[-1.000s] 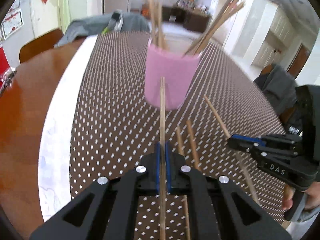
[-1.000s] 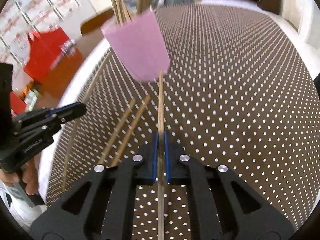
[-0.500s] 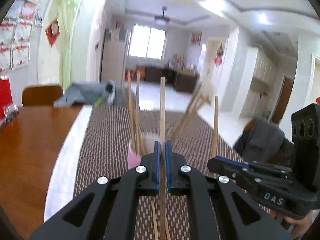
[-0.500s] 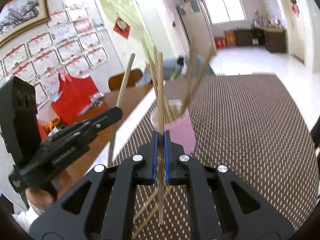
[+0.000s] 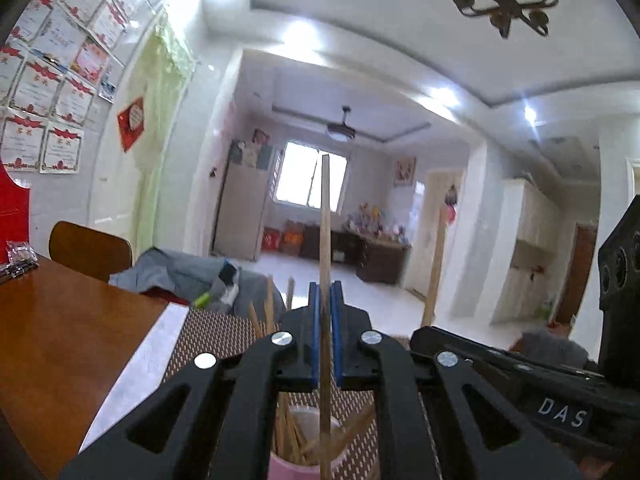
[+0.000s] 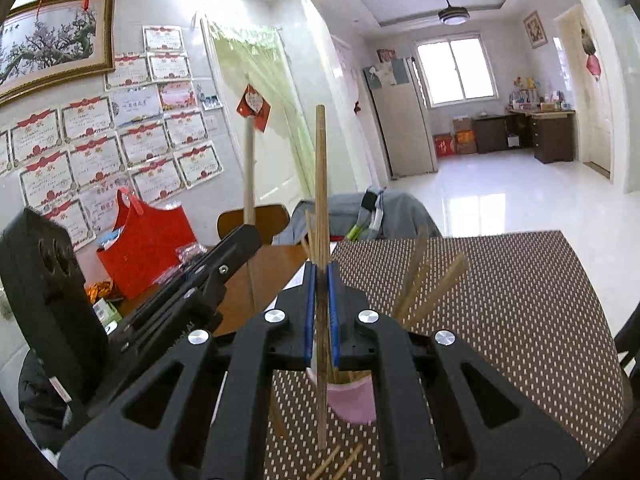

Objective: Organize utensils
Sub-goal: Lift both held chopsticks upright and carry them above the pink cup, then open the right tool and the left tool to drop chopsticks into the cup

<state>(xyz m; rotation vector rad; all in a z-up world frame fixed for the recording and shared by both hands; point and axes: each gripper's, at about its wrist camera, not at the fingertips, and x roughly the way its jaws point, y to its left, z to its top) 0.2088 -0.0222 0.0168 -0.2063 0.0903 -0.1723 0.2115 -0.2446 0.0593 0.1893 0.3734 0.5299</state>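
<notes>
My left gripper [image 5: 325, 292] is shut on a wooden chopstick [image 5: 325, 220], held upright above the pink cup [image 5: 308, 466] that holds several chopsticks. My right gripper [image 6: 320, 276] is shut on another chopstick [image 6: 320, 184], also upright, just left of and above the pink cup [image 6: 354, 402]. The right gripper shows in the left wrist view [image 5: 424, 332] with its chopstick [image 5: 434, 264]. The left gripper shows in the right wrist view [image 6: 250, 236] with its chopstick [image 6: 249, 176]. Two chopsticks [image 6: 338, 464] lie on the mat in front of the cup.
A brown dotted placemat [image 6: 520, 312] covers the wooden table [image 5: 60, 340]. A red bag [image 6: 148, 252] stands at the table's left. A chair [image 5: 90, 250] with grey clothing [image 5: 184, 272] stands at the far end.
Both grippers lifted their chopsticks off the mat, tilted them upright and moved over the pink cup.
</notes>
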